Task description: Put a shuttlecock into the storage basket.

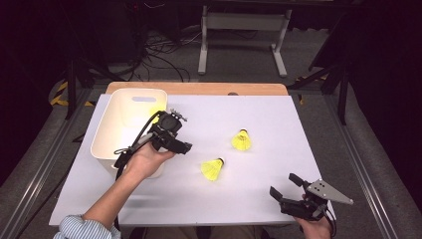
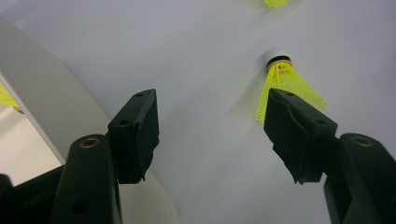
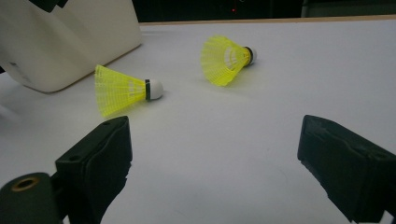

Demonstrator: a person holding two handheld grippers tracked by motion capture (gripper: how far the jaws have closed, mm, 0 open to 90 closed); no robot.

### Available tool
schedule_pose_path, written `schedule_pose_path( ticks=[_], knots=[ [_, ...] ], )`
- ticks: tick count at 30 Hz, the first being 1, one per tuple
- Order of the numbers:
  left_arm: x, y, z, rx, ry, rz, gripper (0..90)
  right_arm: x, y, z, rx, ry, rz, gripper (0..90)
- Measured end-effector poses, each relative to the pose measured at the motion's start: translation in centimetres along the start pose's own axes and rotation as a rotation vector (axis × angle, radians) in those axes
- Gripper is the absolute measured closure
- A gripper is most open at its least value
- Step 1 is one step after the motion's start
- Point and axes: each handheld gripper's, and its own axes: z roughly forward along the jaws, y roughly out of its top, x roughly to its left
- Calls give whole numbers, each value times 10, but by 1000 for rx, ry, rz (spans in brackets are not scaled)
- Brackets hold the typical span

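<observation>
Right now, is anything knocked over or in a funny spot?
Yes: two yellow shuttlecocks lie tipped on their sides on the table, outside the white bin, which already holds something yellow.

Two yellow shuttlecocks with white corks lie on their sides mid-tabletop, the near shuttlecock (image 1: 213, 169) toward the front edge, the far shuttlecock (image 1: 241, 140) just beyond.

Bright overhead light on the white table (image 1: 209, 199), dark surroundings, soft shadows, slightly blurred close-ups, perhaps mild glare
</observation>
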Motion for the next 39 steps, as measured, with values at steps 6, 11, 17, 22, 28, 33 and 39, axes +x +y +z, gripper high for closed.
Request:
schedule_pose_path(
  ticks=[6, 11, 17, 22, 28, 33, 39],
  knots=[
    [-2, -3, 3, 0, -2, 6, 359, 1, 0, 1, 10, 3, -6, 106],
    [-4, -5, 1, -7, -7, 5, 356, 0, 0, 3, 8, -2, -2, 105],
    [-8, -8, 3, -18, -21, 9, 356, 1, 2, 5, 11, -8, -7, 103],
    [-13, -9, 4, -25, -28, 18, 357, 1, 8, 8, 14, -13, -1, 106],
    [-18, -11, 6, -18, -31, 30, 359, 5, 13, 12, 55, -12, -14, 116],
    [-24, -16, 7, -19, -26, 29, 363, 11, 15, 17, 96, 6, -53, 126],
    [-29, -19, 13, -5, -32, 34, 368, 18, 19, 25, 122, 34, -73, 156]
  ],
)
